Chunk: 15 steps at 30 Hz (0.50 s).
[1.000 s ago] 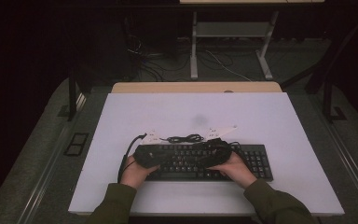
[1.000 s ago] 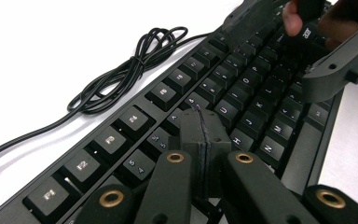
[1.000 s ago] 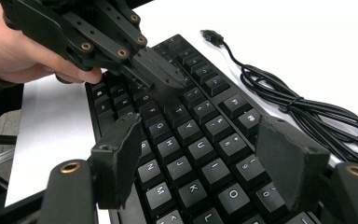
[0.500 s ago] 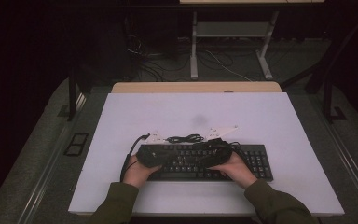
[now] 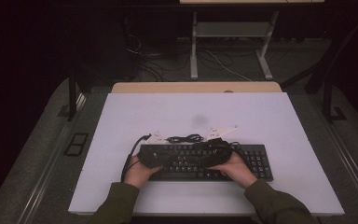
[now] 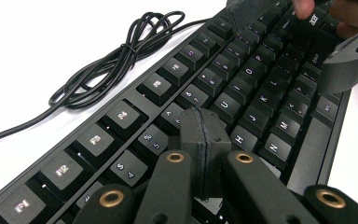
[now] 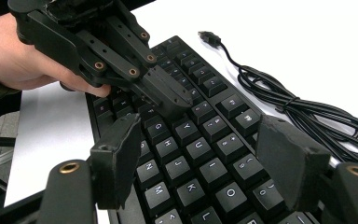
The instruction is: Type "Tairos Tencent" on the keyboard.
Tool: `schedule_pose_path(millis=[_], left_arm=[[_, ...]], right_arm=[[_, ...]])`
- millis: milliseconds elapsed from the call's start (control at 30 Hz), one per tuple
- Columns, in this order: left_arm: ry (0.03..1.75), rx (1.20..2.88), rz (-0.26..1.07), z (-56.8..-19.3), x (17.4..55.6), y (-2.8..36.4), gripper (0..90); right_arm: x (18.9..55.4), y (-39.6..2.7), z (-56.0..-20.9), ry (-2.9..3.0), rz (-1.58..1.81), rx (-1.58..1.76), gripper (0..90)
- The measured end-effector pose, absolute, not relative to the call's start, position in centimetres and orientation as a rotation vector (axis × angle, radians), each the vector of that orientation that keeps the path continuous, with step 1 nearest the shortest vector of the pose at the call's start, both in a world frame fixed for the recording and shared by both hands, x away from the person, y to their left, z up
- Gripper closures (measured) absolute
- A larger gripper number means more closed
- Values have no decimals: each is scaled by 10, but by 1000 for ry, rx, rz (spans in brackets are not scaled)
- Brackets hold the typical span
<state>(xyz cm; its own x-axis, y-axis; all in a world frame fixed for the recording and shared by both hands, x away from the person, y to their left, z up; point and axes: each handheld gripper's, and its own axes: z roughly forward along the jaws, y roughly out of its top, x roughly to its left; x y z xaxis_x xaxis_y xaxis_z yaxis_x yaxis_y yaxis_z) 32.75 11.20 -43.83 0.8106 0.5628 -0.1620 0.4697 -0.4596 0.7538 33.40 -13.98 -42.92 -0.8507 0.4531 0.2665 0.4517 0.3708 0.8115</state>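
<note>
A black keyboard (image 5: 256,161) lies on the white table near its front edge, and both hands hold grippers low over its keys. My left gripper (image 6: 200,126) is shut with nothing between its pads, its tip just over the number and letter rows. In the right gripper view the same left gripper (image 7: 175,100) reaches in from the upper left. My right gripper (image 7: 205,158) stands open above the middle letter keys, with nothing between its fingers (image 7: 116,158). The keyboard's bundled black cable (image 6: 107,70) lies on the table behind the keyboard, its USB plug (image 7: 209,36) loose.
The white table top (image 5: 191,109) extends bare behind the keyboard to a wooden strip (image 5: 196,87) along its back edge. Beyond it is a dark floor with cables and a metal stand (image 5: 193,51). Grey floor borders both sides of the table.
</note>
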Motion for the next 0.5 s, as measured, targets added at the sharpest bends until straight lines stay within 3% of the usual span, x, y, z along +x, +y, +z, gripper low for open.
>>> schedule_pose_path(millis=[500], left_arm=[[756,2123,138,-434,327,115,830]], right_arm=[[335,-145,-428,2584,1545,862,301]])
